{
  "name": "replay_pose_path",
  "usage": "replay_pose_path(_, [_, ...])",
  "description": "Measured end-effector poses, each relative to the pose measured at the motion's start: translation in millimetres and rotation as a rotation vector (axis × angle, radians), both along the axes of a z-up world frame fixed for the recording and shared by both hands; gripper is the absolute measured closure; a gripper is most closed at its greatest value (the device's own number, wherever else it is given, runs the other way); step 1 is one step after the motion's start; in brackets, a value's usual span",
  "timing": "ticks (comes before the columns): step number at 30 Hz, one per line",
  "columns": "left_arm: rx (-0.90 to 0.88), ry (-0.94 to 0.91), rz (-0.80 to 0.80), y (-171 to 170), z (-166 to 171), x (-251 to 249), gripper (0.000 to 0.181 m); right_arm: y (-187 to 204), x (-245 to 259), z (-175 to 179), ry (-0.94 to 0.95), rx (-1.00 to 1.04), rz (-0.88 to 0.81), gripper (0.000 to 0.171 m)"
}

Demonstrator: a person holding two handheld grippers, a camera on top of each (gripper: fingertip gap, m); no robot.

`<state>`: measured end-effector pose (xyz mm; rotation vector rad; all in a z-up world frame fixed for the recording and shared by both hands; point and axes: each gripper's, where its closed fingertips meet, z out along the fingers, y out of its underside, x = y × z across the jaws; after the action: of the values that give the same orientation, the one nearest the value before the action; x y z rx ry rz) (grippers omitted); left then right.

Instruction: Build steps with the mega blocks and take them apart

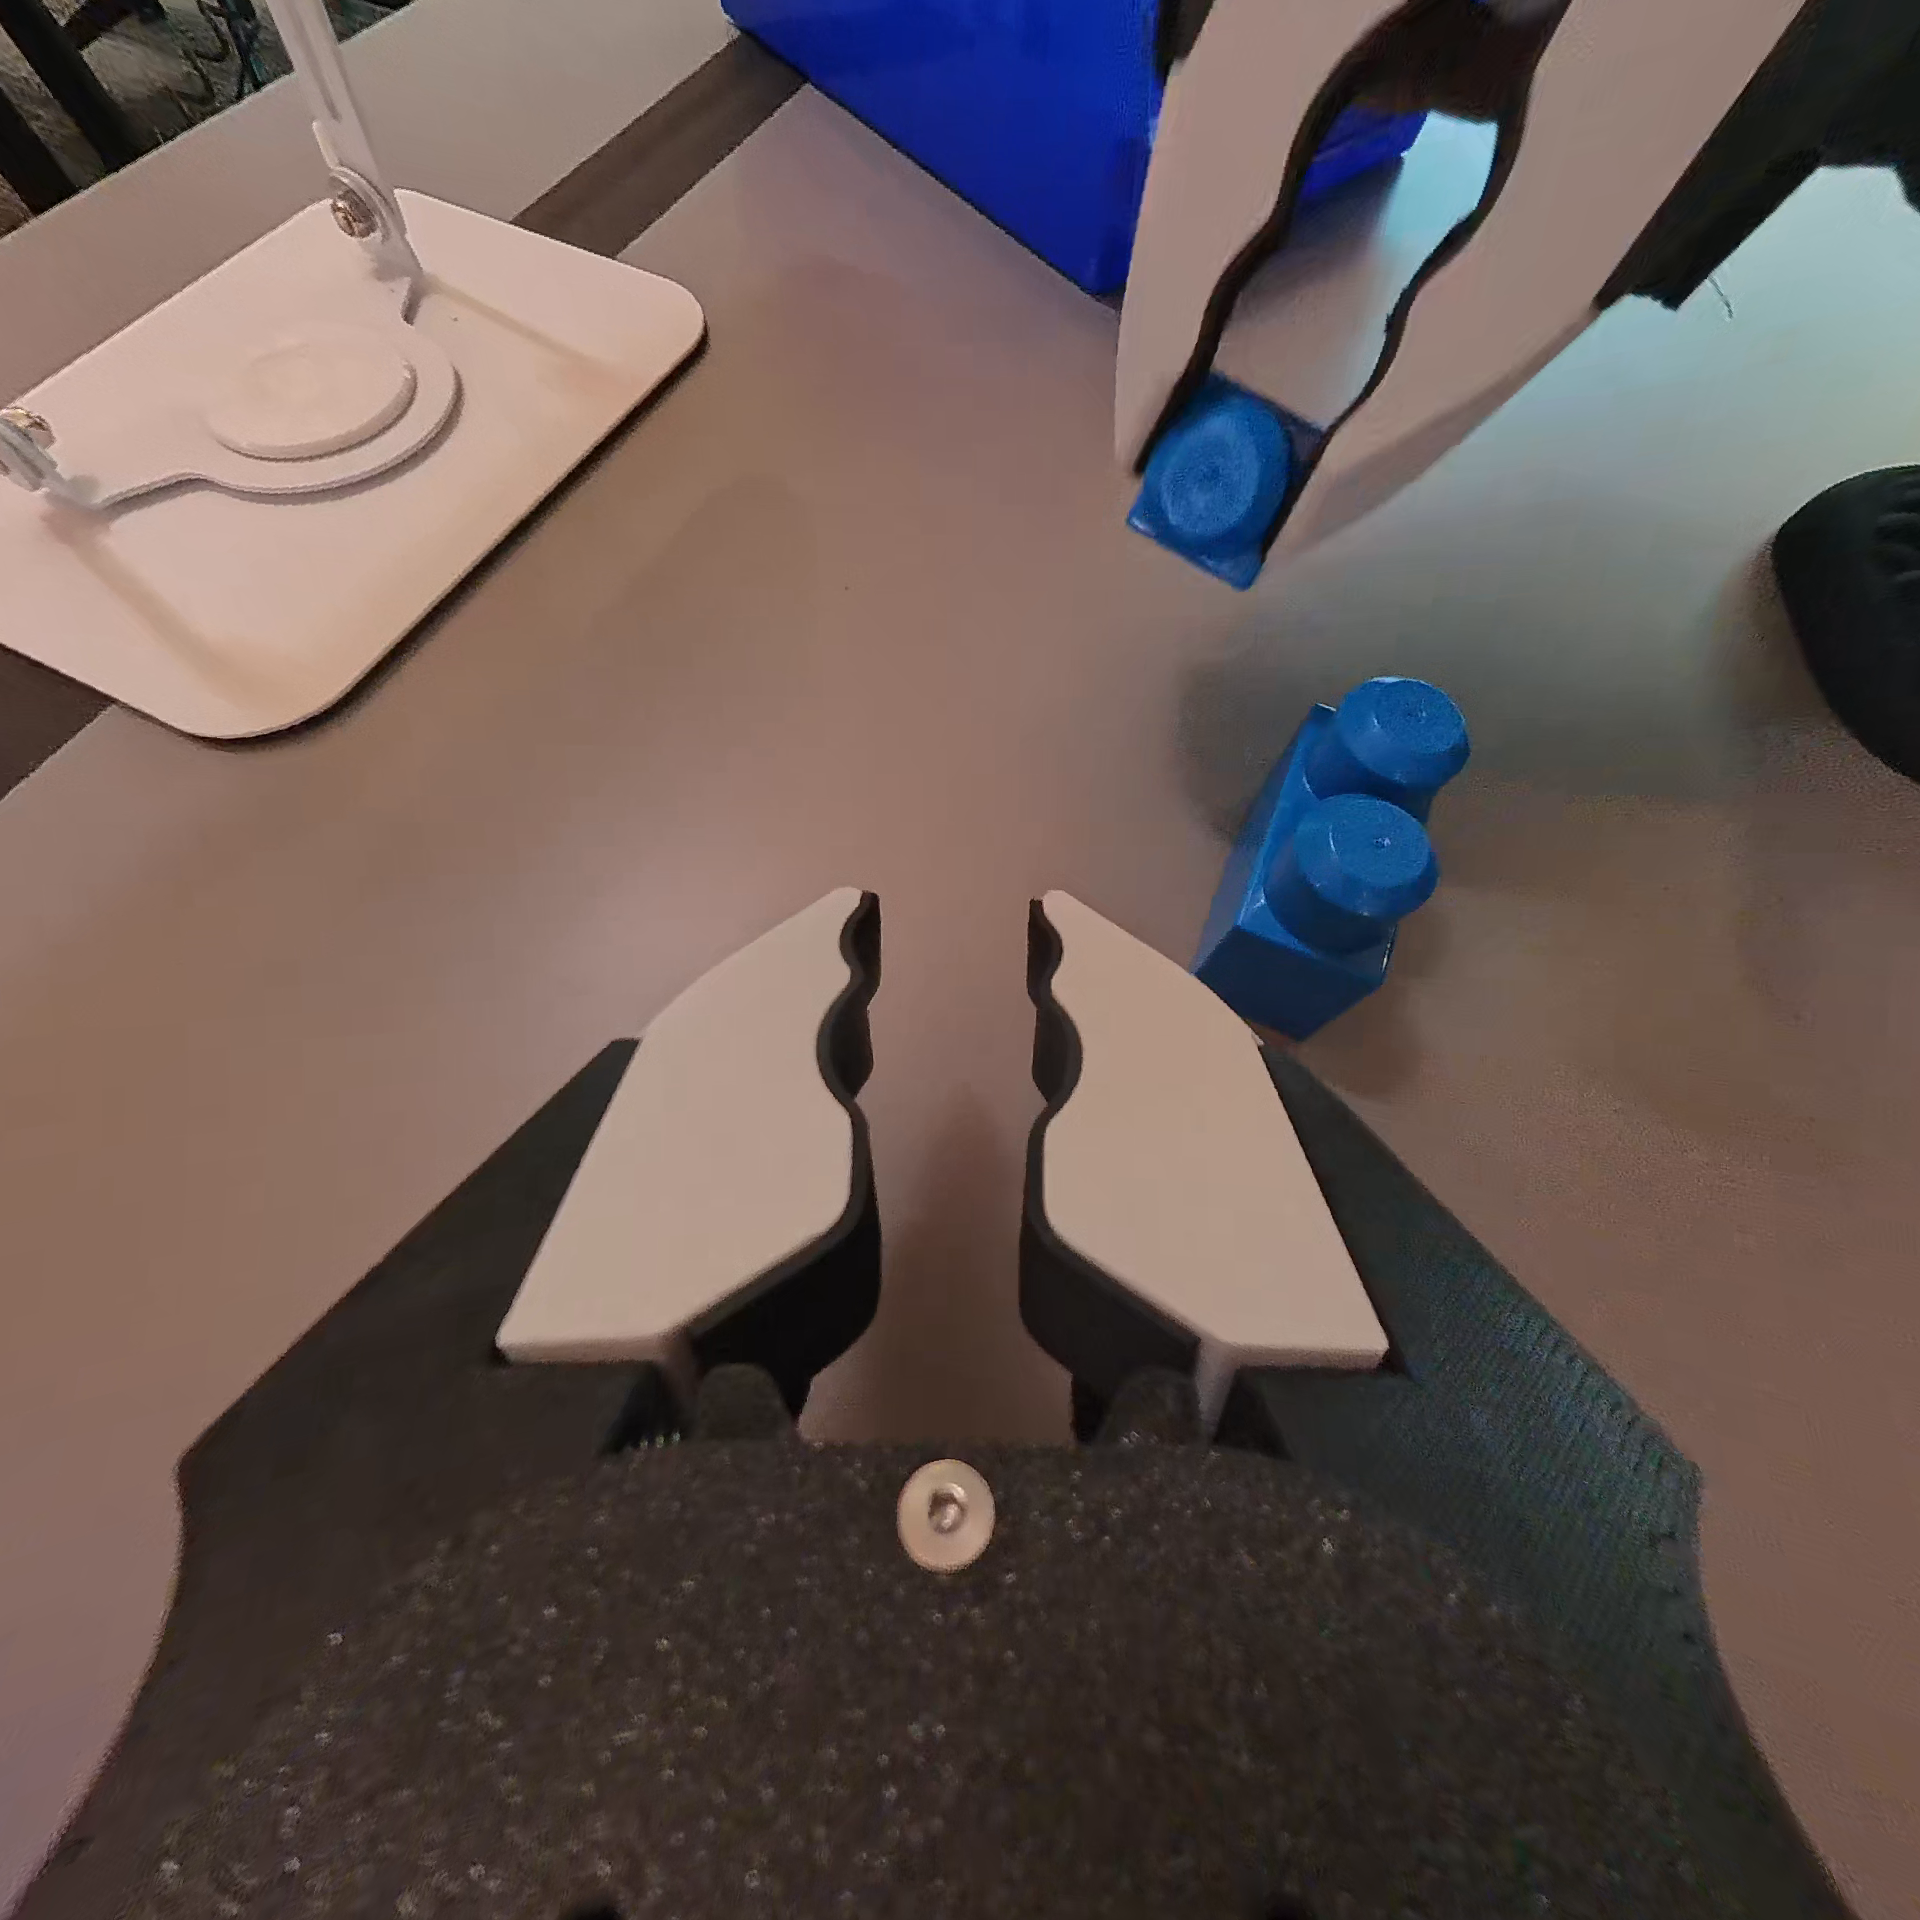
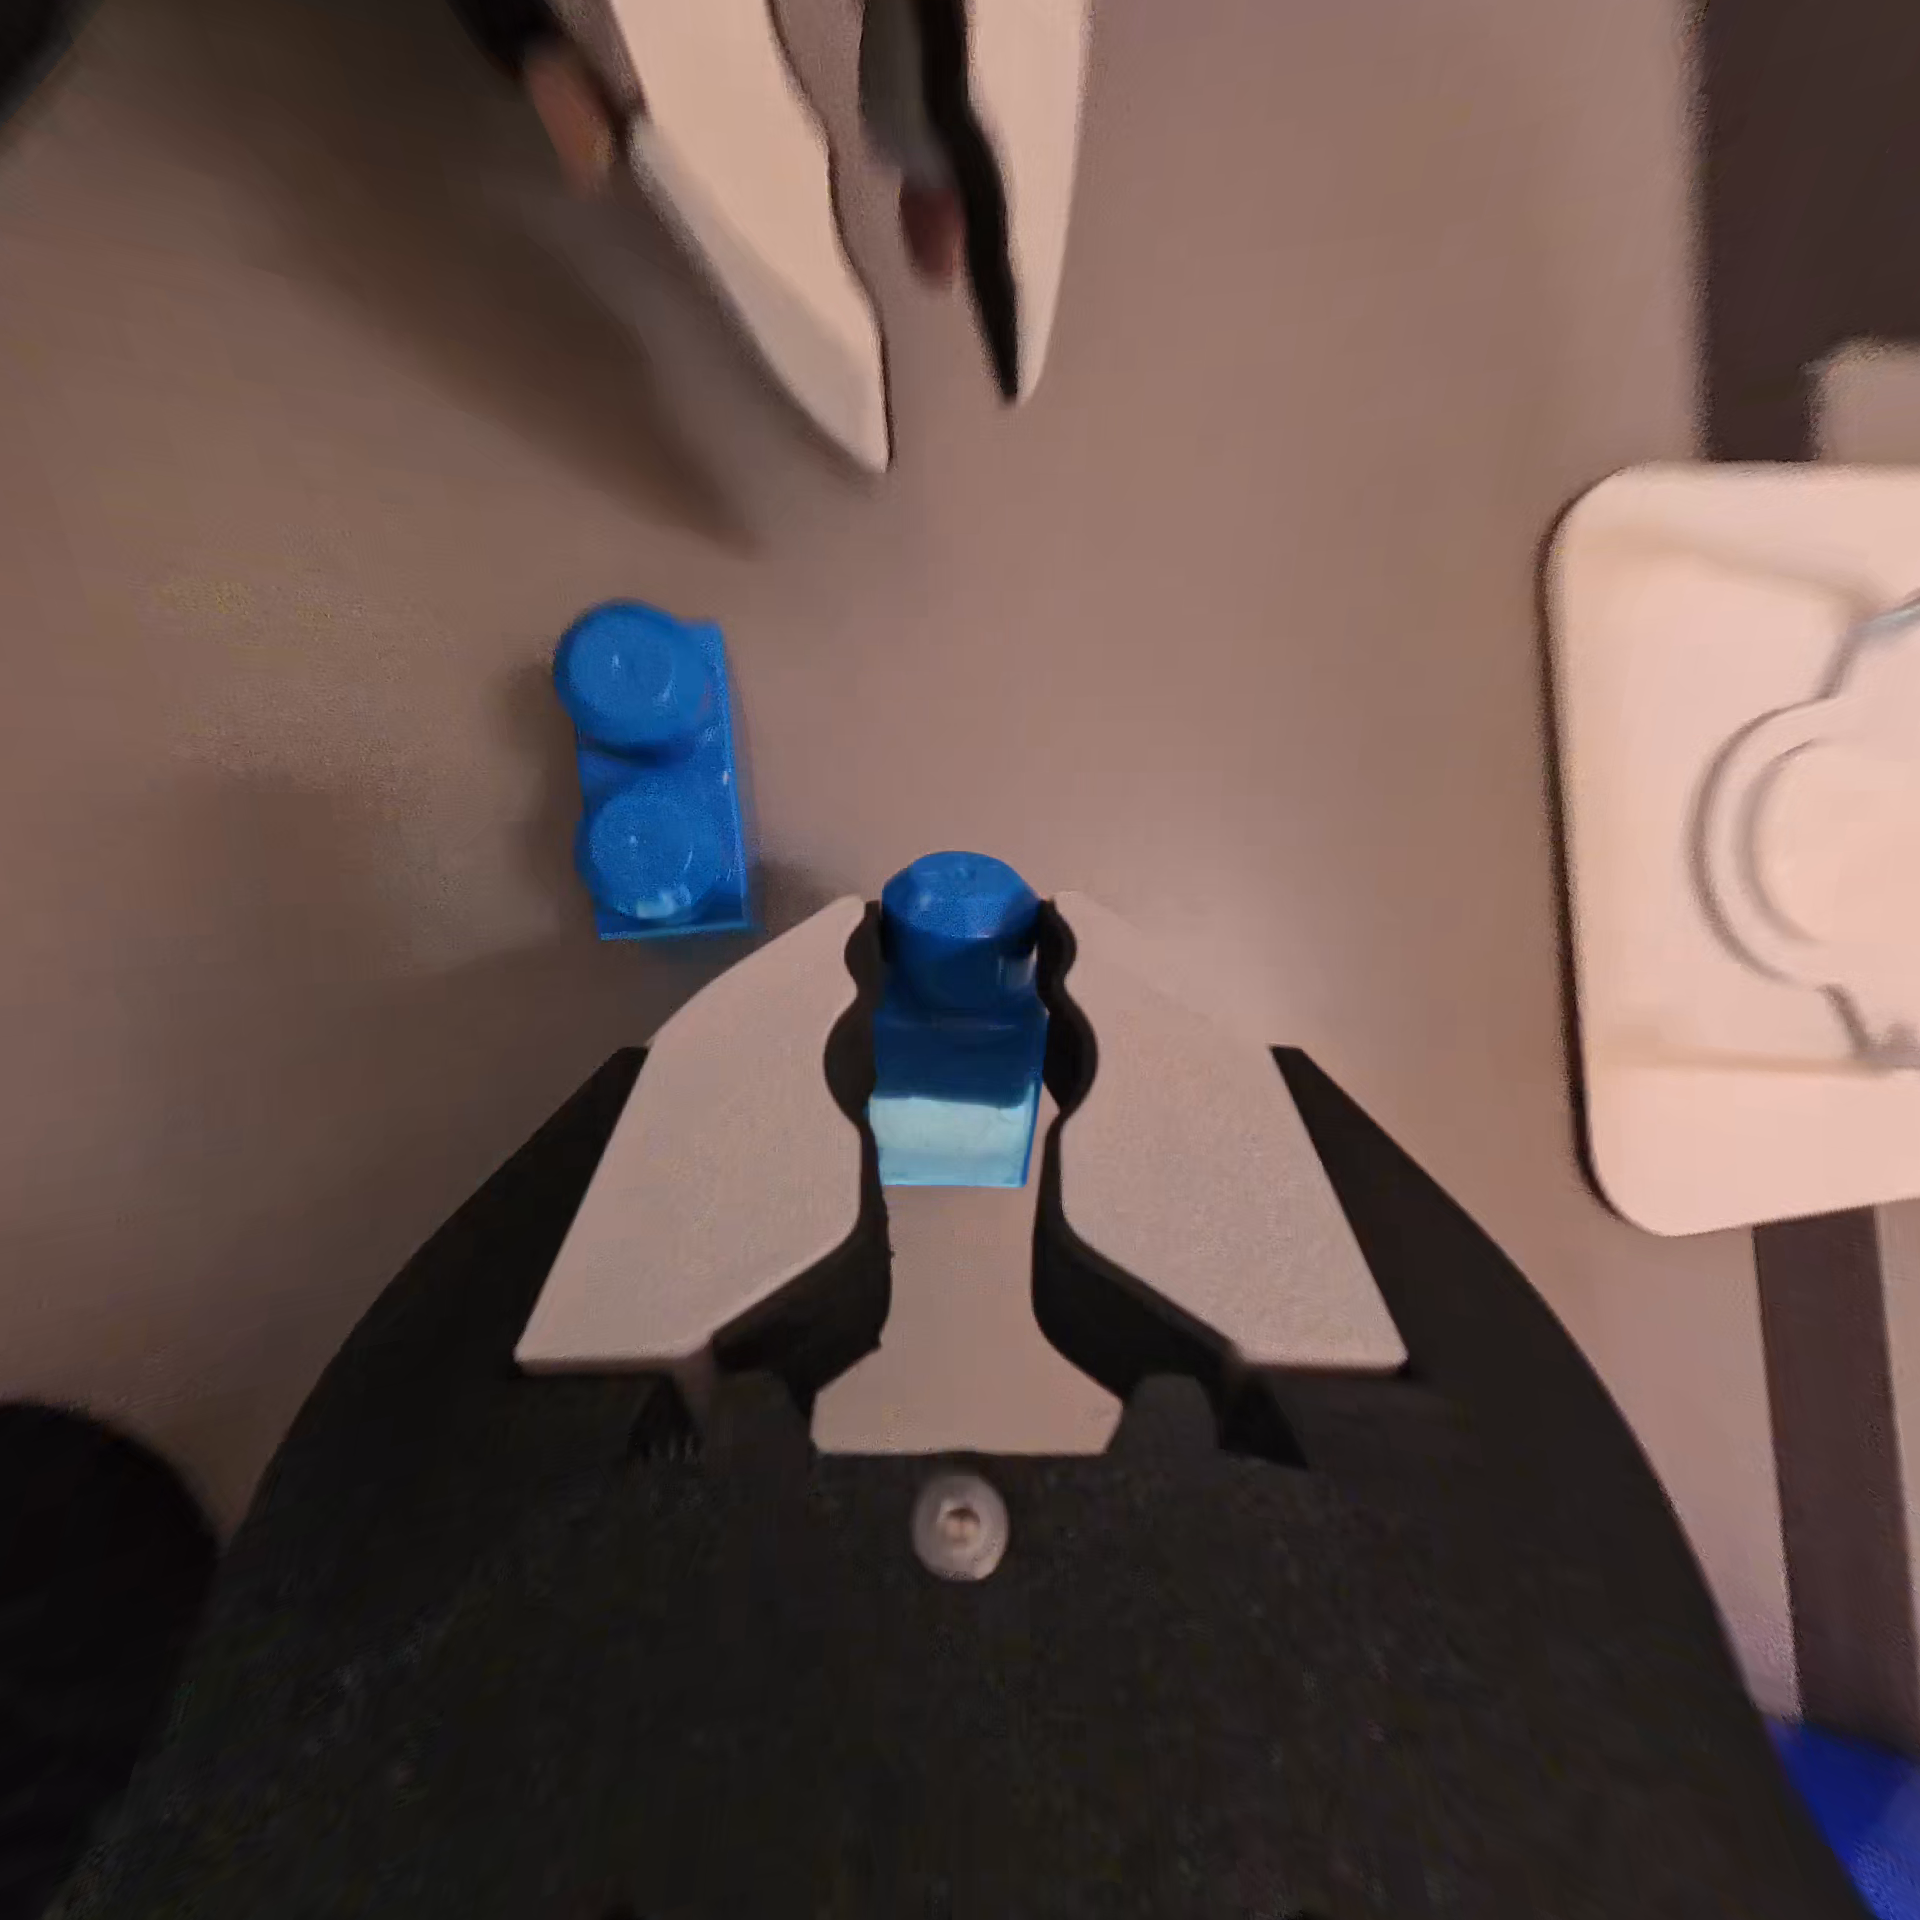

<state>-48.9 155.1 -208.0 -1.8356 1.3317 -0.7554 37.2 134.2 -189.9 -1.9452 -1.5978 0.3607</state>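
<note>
I see the single-stud blue block (image 2: 956,1023) pinched between the fingers of my right tool (image 2: 958,914), stud pointing forward, held above the table (image 2: 1299,727). The two-stud blue block (image 1: 1325,868) lies on the table, just beside my left tool (image 1: 954,914), whose jaws stand apart with nothing in them. A white stand base (image 1: 343,468) sits farther off, and a blue box (image 1: 997,114) beyond.

My left gripper (image 1: 954,935) hovers empty, jaws parted, over the table (image 1: 727,727). Ahead, my right gripper (image 1: 1236,457) clamps a 1-stud blue block (image 1: 1210,483); a 2-stud block (image 1: 1330,862) lies nearby.
</note>
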Motion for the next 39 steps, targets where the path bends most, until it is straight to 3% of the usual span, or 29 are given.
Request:
replay_pose_path(1, [0.001,-0.002,0.003,0.7,0.7,-0.6,0.155,0.2,0.5,7.3,0.125,0.039,-0.005,0.143])
replay_pose_path(4, [0.002,-0.005,0.009,2.1,2.1,-1.0,0.155,-1.1,14.4,13.9,0.428,0.103,-0.093,0.143])
replay_pose_path(9, [0.001,0.009,0.001,0.1,-2.1,2.1,0.155,-11.4,35.9,-7.6,0.541,0.13,-0.221,0.143])
replay_pose_path(13, [0.0,0.019,-0.005,-1.8,-5.5,4.5,0.156,-21.4,41.5,-23.5,0.498,0.126,-0.239,0.143])
replay_pose_path(26, [-0.01,0.036,-0.009,-1.5,-11.5,4.7,0.155,-40.3,64.7,-29.2,0.42,0.1,-0.275,0.141])
replay_pose_path(30, [-0.007,0.038,-0.023,-4.2,-11.7,5.3,0.155,-32.6,63.1,-18.6,0.359,0.112,-0.274,0.124])
replay_pose_path(35, [-0.014,0.04,-0.013,-0.4,-14.3,2.4,0.155,-42.3,22.0,21.6,0.239,0.152,-0.099,0.117])
replay_pose_path(39, [-0.006,0.064,-0.015,-0.1,-19.2,0.9,0.155,-53.3,-11.7,-0.8,-0.021,0.094,0.08,0.116])
